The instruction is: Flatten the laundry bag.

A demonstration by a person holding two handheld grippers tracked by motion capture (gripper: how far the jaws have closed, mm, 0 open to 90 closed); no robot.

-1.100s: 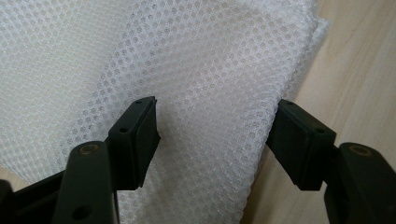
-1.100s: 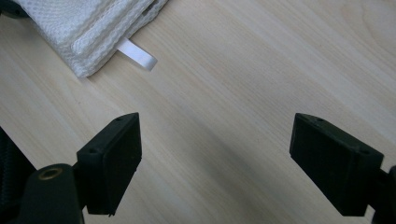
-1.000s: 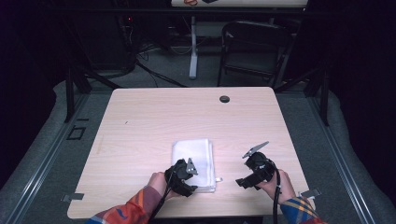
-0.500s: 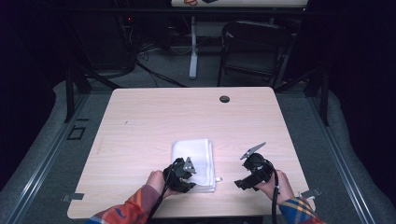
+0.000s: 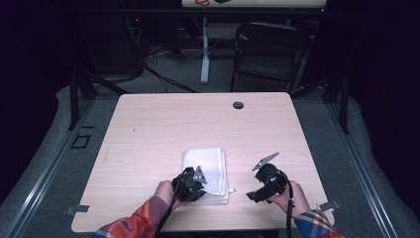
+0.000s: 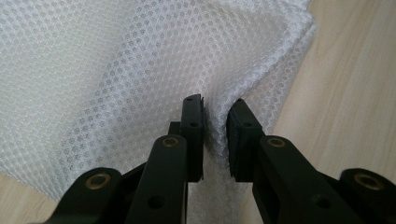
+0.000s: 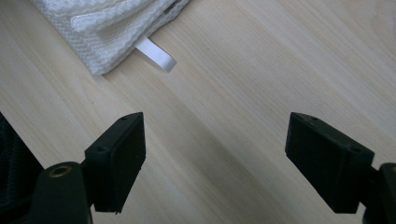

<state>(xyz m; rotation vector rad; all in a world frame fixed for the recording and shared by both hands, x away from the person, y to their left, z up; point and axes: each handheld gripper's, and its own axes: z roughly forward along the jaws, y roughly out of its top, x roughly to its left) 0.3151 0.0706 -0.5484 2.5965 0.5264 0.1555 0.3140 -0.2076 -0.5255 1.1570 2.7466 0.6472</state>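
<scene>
Jaws of my left gripper point(image 6: 215, 122) just closed, pinching white mesh towel point(image 6: 116, 70); right gripper point(image 7: 215, 158) gapes over bare table point(image 7: 261, 60).

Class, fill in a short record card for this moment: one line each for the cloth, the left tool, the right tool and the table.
cloth: white mesh cloth, folded, flat on the table near the person's edge
left tool: left tool has just been closing; its jaws pinch a raised fold of the cloth
right tool: right tool jaws wide apart over bare wood, holding nothing, beside the cloth's tag
table: light wooden table
</scene>
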